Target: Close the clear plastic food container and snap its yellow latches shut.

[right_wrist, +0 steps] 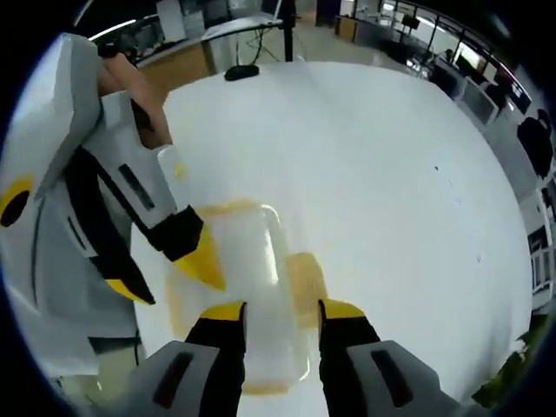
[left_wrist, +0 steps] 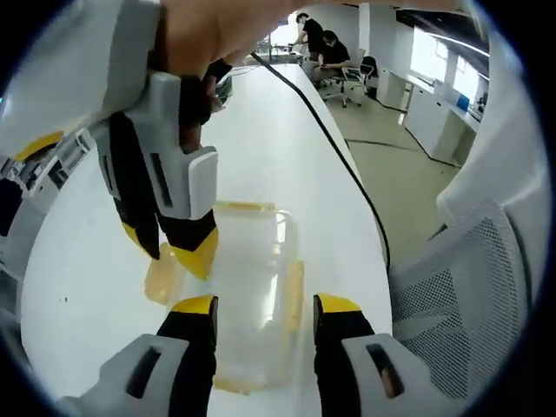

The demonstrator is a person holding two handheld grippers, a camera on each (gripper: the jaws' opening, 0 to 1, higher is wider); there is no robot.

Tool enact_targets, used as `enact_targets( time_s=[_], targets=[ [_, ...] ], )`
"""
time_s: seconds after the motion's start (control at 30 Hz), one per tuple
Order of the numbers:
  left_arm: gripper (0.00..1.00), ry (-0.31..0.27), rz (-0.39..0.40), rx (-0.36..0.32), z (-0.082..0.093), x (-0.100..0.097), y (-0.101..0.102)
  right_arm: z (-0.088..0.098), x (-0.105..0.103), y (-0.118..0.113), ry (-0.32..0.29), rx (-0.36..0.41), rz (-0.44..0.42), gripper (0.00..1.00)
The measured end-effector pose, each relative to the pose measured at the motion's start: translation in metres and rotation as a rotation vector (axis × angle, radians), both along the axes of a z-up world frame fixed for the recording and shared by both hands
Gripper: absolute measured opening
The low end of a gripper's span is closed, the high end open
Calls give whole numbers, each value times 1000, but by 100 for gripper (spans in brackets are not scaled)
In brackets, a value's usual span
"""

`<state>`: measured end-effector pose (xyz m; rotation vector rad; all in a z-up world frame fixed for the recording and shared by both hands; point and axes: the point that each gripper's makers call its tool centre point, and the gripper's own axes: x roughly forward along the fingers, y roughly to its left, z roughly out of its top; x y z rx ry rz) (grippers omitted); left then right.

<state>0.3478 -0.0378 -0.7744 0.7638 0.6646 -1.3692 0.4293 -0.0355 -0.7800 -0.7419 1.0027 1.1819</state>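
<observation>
We see the clear box (left_wrist: pixel 256 295) lying on the white table (left_wrist: pixel 287 139) with its lid on, and we think nothing is inside. One yellow latch (right_wrist: pixel 306 287) beside the box sticks out, so snapping seems left. Our left gripper (left_wrist: pixel 265 306) and right gripper (right_wrist: pixel 282 311) hang open over the box.

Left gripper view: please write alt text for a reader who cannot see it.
A clear plastic food container with yellow latches lies on a long white table, between the left gripper's open yellow-tipped jaws. The right gripper reaches down from the upper left, tips open at the container's left edge. A black cable runs along the table.
</observation>
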Motion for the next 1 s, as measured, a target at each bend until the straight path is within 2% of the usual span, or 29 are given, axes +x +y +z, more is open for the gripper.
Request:
enact_targets(
  time_s=[0.3, 0.73, 1.0],
  targets=[
    [45, -50, -9, 29, -6, -1, 0, -5, -1, -1, 36, -15, 27, 33],
    [47, -77, -2, 26, -12, 2, 0, -10, -6, 6, 91, -49, 110, 33],
    [46, -119, -6, 41, -15, 4, -3, -13, -8, 6, 171, -50, 130, 30]
  ],
)
